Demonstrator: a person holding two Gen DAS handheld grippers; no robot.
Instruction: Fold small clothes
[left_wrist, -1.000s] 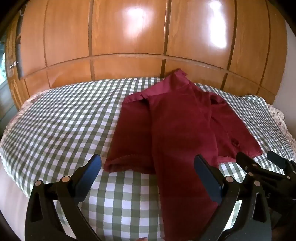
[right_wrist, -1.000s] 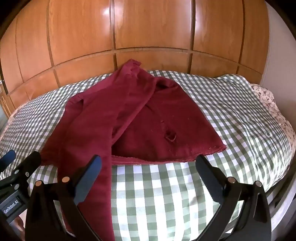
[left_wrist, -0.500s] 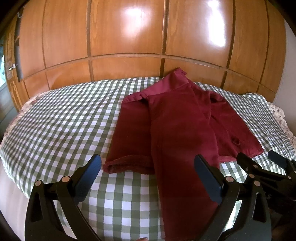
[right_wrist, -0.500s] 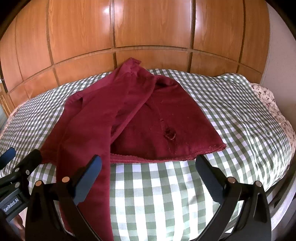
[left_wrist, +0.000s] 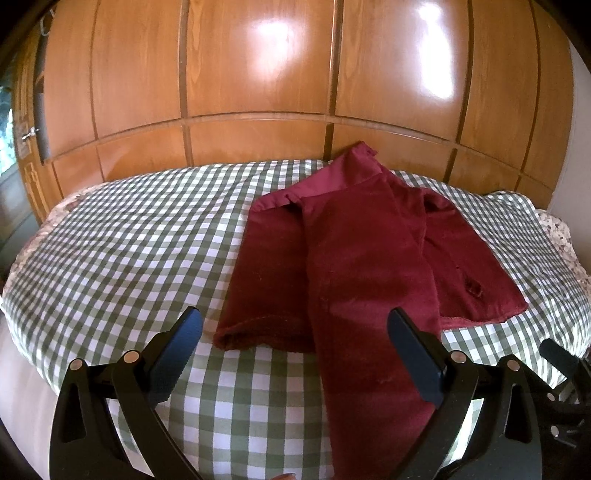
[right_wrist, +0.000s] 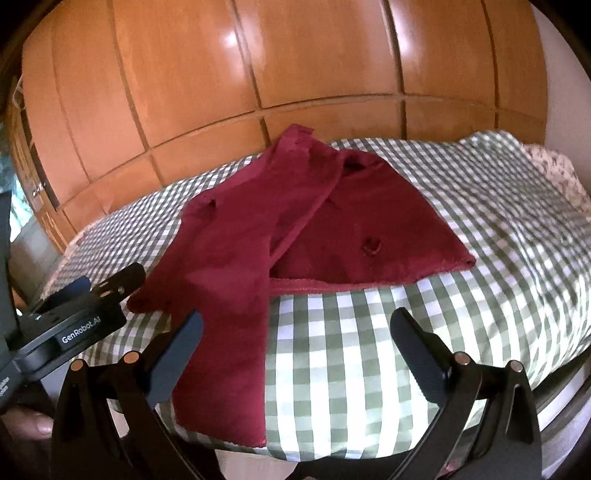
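A dark red garment (left_wrist: 354, 258) (right_wrist: 280, 229) lies spread on the green-and-white checked bedcover (left_wrist: 140, 251) (right_wrist: 480, 229). One long part of it runs down over the near edge of the bed. My left gripper (left_wrist: 295, 354) hovers open above that near edge, with nothing between its fingers. My right gripper (right_wrist: 295, 350) is open too and holds nothing; the hanging red strip lies just beyond its left finger (right_wrist: 177, 354). In the right wrist view the left gripper's black body (right_wrist: 74, 317) shows at the left. A small loop or button (right_wrist: 371, 245) sits on the garment's right panel.
Glossy wooden wardrobe doors (left_wrist: 258, 66) (right_wrist: 295, 55) rise right behind the bed. A floral sheet edge (right_wrist: 554, 166) shows at the bed's far right corner. Part of a hand (right_wrist: 33, 424) is at the lower left of the right wrist view.
The right gripper has swung and tilted, so the bed now looks slanted and blurred. The left gripper has drawn back slightly. The garment has not moved.
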